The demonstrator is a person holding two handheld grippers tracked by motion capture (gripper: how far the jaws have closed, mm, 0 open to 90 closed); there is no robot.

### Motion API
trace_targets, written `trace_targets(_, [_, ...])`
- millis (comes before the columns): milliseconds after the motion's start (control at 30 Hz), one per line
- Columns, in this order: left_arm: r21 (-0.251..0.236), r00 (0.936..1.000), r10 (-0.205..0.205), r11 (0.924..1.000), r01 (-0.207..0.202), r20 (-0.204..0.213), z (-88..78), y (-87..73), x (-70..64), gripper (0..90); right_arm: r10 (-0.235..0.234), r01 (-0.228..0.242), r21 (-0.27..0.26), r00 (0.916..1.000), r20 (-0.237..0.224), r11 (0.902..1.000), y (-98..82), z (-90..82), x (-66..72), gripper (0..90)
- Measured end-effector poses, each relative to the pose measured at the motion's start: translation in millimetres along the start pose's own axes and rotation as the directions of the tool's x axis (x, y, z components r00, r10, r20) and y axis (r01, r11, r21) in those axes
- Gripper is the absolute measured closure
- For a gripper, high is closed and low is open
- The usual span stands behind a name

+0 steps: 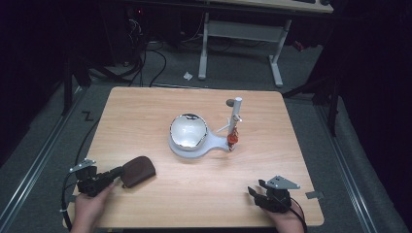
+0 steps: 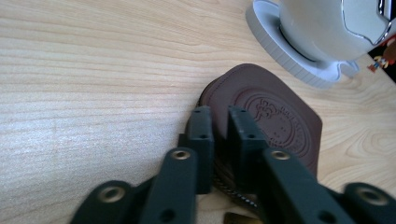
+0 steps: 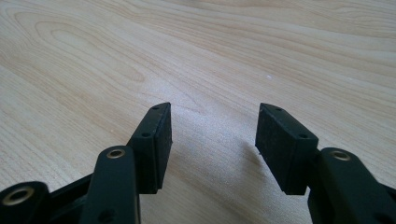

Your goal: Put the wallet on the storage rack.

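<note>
Slippage is the main risk; the left tool has its jaws pinched together on the near edge of the brown leather pouch, which lies flat near the front left corner of the tabletop, and the grip looks to take in only a thin strip of the stitched rim; a quick lift could let the soft leather slide out, or the pouch could sag and swing under its own weight. In the high view the left tool reaches the pouch from the left edge, so a pull at an angle might drag the pouch along the wood instead of raising it; whether the pads catch both layers or just the outer flap cannot be told. Ahead, near the middle of the tabletop, stands a white stand carrying a shiny bowl and an upright post with a small red charm; a wide sweep toward it could knock the post or tip the bowl. The right tool rests by the front right corner, its jaws standing apart over bare wood, holding nothing; it is well clear and poses little hazard.
</note>
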State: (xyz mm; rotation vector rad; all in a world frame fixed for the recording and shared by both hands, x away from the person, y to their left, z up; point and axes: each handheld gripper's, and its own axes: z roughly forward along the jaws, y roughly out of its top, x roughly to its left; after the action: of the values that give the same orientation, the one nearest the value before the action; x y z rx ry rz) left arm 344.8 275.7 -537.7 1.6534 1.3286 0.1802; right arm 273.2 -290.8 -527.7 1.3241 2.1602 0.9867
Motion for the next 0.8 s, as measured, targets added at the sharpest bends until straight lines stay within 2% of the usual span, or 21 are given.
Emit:
trace_targets(67, [-0.014, 0.9988, 0.043, 0.999, -0.043, -0.024, -1.6, 0.4, -6.1, 86.5, -0.003, 0.003, -0.003, 1.0, 0.001, 1.0, 0.1, 0.1, -0.2, 46.3])
trace_targets(100, [-0.014, 0.9988, 0.043, 0.999, -0.043, -0.024, -1.6, 0.4, -6.1, 86.7, -0.002, 0.002, -0.004, 1.0, 0.002, 1.0, 0.2, 0.0, 0.0, 46.4])
trace_targets(167, [-0.033, 0.9959, 0.087, 0.9956, -0.088, -0.026, -5.1, 0.5, -11.5, 86.9, -0.001, 0.001, -0.007, 1.0, 0.004, 1.0, 0.5, -0.3, 0.0, 46.6])
trace_targets(333, [-0.07, 0.9917, 0.125, 0.9894, -0.127, -0.027, -11.7, 1.0, -20.2, 87.2, 0.002, -0.002, 0.001, 1.0, 0.006, 1.0, 0.0, 0.4, -2.0, 47.0])
trace_targets(367, [-0.084, 0.9887, 0.147, 0.9853, -0.149, -0.028, -14.1, 1.7, -24.4, 87.3, 0.006, -0.006, 0.002, 1.0, 0.007, 1.0, 0.0, 0.4, -2.2, 47.1])
trace_targets(433, [-0.092, 0.9874, 0.155, 0.9833, -0.157, -0.03, -15.2, 2.0, -26.6, 87.3, 0.004, -0.004, 0.0, 1.0, 0.009, 1.0, 0.1, 0.4, -2.7, 47.2])
trace_targets(467, [-0.106, 0.9848, 0.171, 0.9792, -0.173, -0.03, -17.0, 2.5, -30.6, 87.3, 0.003, -0.003, 0.0, 0.9999, 0.015, 1.0, 0.3, 0.0, -2.9, 47.5])
trace_targets(633, [-0.12, 0.9795, 0.199, 0.9722, -0.201, -0.032, -19.6, 3.2, -37.2, 87.3, 0.008, -0.008, -0.004, 0.9998, 0.018, 1.0, 0.2, -0.9, -4.3, 48.0])
trace_targets(800, [-0.135, 0.9689, 0.243, 0.9594, -0.247, -0.046, -23.2, 4.4, -47.3, 87.4, 0.007, -0.006, -0.014, 0.9996, 0.026, 0.9999, 0.7, -3.0, -5.8, 49.2])
